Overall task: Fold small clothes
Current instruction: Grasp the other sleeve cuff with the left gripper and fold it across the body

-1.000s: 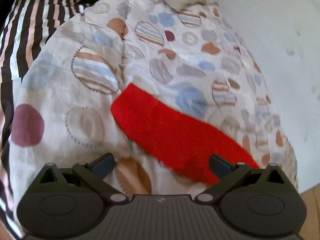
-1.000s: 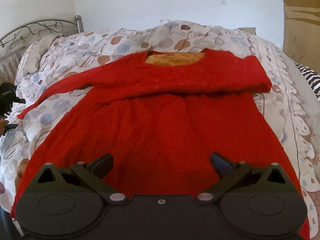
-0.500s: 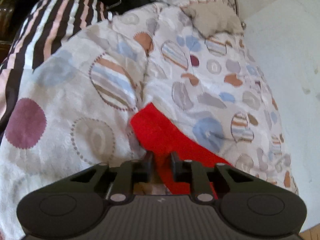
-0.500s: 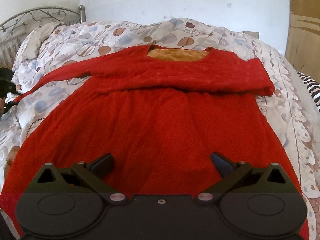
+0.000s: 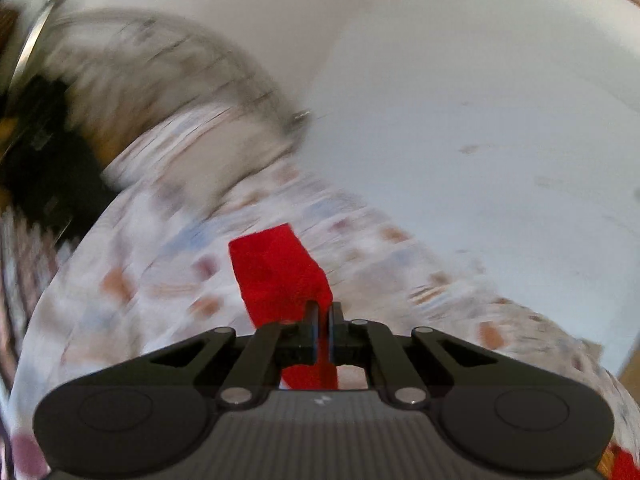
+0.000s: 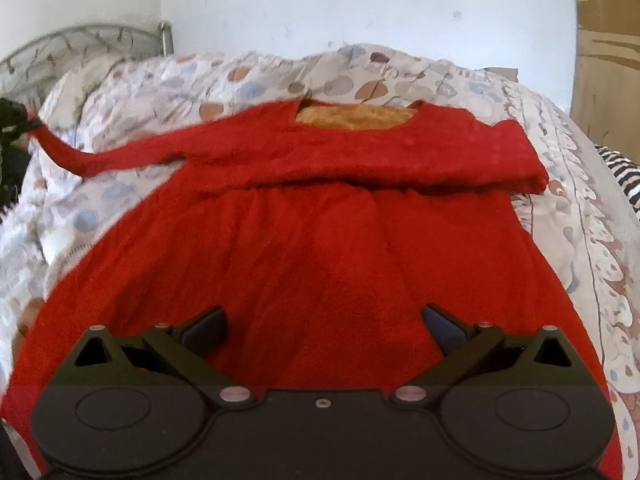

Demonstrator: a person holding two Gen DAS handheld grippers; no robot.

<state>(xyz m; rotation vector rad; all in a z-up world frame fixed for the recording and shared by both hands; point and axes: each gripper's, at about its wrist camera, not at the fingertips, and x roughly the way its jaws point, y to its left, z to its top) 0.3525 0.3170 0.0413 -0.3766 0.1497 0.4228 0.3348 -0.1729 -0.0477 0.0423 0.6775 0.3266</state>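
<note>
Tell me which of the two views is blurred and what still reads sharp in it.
Left wrist view: heavy motion smear across the patterned duvet and bed frame, while the left gripper and the red sleeve pinched in it stay crisp. Right wrist view: mostly sharp on the red dress and the open right gripper, with fisheye bending at the edges.

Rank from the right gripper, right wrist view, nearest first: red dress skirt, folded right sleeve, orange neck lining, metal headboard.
From the right gripper:
1. Red dress skirt, directly beneath the fingers.
2. Folded right sleeve, laid across the chest, ahead.
3. Orange neck lining, centre, beyond the sleeve.
4. Metal headboard, far left by the wall.
</note>
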